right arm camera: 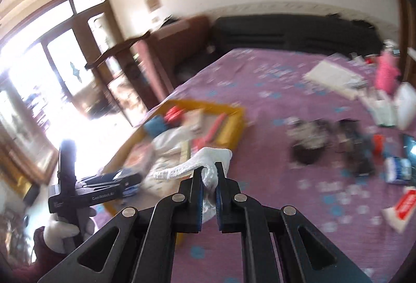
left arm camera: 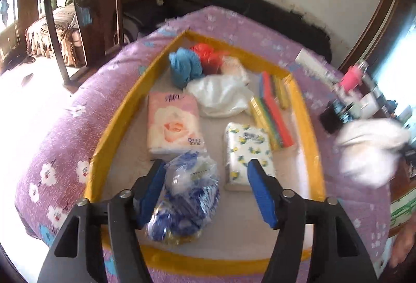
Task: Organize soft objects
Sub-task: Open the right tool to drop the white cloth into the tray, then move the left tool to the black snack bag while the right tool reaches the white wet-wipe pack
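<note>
A yellow-taped area point(left arm camera: 304, 111) on the purple bed holds soft things: a pink rose tissue pack point(left arm camera: 173, 124), a lemon-print tissue pack point(left arm camera: 248, 153), a white bag point(left arm camera: 221, 94), blue cloth point(left arm camera: 183, 66), red cloth point(left arm camera: 208, 54) and coloured sponges point(left arm camera: 273, 111). My left gripper point(left arm camera: 208, 168) is open above a blue-and-white plastic bag point(left arm camera: 186, 202) at the near edge. My right gripper point(right arm camera: 209, 170) is shut on a white mesh cloth point(right arm camera: 208, 159), held over the bed right of the area; it shows blurred in the left wrist view point(left arm camera: 369, 150).
A dark wooden chair point(left arm camera: 83, 10) stands left of the bed. Clutter of small boxes, a pink item point(right arm camera: 387, 72) and dark objects point(right arm camera: 338, 142) lies on the bed's right side. A black headboard cushion point(right arm camera: 293, 31) runs along the far wall.
</note>
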A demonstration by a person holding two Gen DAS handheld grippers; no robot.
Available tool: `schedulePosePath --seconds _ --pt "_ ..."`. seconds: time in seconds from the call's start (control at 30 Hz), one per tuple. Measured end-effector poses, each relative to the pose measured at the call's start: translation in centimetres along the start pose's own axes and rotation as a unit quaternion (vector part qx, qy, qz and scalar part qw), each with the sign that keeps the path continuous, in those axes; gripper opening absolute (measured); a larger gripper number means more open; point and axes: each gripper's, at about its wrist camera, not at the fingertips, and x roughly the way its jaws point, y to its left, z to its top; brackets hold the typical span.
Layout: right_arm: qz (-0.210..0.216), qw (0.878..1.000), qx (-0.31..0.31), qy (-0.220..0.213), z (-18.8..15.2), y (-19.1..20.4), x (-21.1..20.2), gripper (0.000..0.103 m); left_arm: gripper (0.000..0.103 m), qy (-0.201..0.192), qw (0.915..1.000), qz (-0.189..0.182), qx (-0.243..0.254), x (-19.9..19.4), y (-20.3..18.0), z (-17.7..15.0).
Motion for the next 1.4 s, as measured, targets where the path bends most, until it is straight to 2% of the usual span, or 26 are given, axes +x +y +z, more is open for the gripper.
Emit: schedulePosePath --seconds 0.1,0.17,0.3,0.47,0.67,0.73,0.8,0.83,0.87,0.9,0.93,0.97,1.1,1.17,1.23,1.33,1.4 --pt "0.024 0.999 -0.011 0.042 -0.4 2.0 3.4 0.009 0.072 -0.035 0.9993 -0.008 -0.015 -2.0 0.8 -0.3" --pt "0.032 0.996 -0.021 0.085 -0.9 3.2 6.2 0.009 0.073 -0.048 0.9985 -0.01 -0.022 -3.1 1.3 -0.5" --pt "-0.027 0.989 -0.056 0.133 -1.7 4.4 11.0 0.009 0.073 -0.057 0.9981 -0.008 -0.02 -3.9 1.8 -1.0" --pt "-0.08 0.983 -0.073 0.149 -1.8 4.2 14.2 0.009 0.073 -0.057 0.9983 -0.007 -0.012 -4.2 2.2 -1.7" --pt "-0.136 0.976 -0.103 0.133 -1.4 3.8 15.0 0.012 0.074 -0.059 0.9981 -0.006 -0.017 -4.3 2.7 -1.6" --pt "-0.12 0.98 -0.093 0.129 -1.1 3.5 14.5 0.014 0.074 -0.058 0.9981 -0.005 -0.017 -4.4 2.6 -1.8" --pt "-0.095 0.987 -0.077 0.103 -0.6 3.2 12.8 0.019 0.074 -0.059 0.9982 -0.002 -0.013 -4.5 2.3 -1.8" --pt "-0.088 0.989 -0.072 0.089 -0.5 3.1 12.0 0.03 0.074 -0.059 0.9982 0.001 -0.01 -4.6 2.1 -1.9" --pt "-0.081 0.992 -0.068 0.073 -0.3 3.0 11.1 0.047 0.075 -0.06 0.9982 0.003 -0.007 -4.6 2.0 -1.9" --pt "-0.076 0.994 -0.063 0.046 -0.2 2.8 9.5 0.057 0.075 -0.061 0.9981 0.006 -0.005 -4.7 1.7 -1.9" --pt "-0.077 0.995 -0.062 0.028 -0.2 2.8 8.3 0.073 0.075 -0.061 0.9981 0.007 -0.004 -4.7 1.5 -2.0" --pt "-0.079 0.995 -0.064 0.006 -0.2 2.6 6.9 0.078 0.075 -0.061 0.9981 0.007 -0.003 -4.8 1.3 -2.0" --pt "-0.103 0.991 -0.074 -0.032 -1.1 0.6 2.8 0.078 0.075 -0.07 0.9975 -0.006 0.013 -5.4 -0.5 -2.2" --pt "-0.129 0.988 -0.067 -0.042 -2.0 -1.6 0.6 0.081 0.076 -0.078 0.9963 -0.022 0.029 -5.9 -1.8 -2.3" --pt "-0.156 0.986 -0.045 -0.047 -2.9 -4.6 -1.2 0.081 0.081 -0.086 0.9939 -0.043 0.054 -6.3 -3.8 -2.6" --pt "-0.194 0.98 0.021 -0.046 -4.1 -10.6 -3.7 0.081 0.083 -0.083 0.9891 -0.08 0.091 -6.2 -7.1 -3.3" --pt "-0.197 0.975 0.088 -0.047 -4.9 -15.1 -5.5 0.081 0.083 -0.072 0.9859 -0.102 0.111 -5.8 -9.3 -3.7"
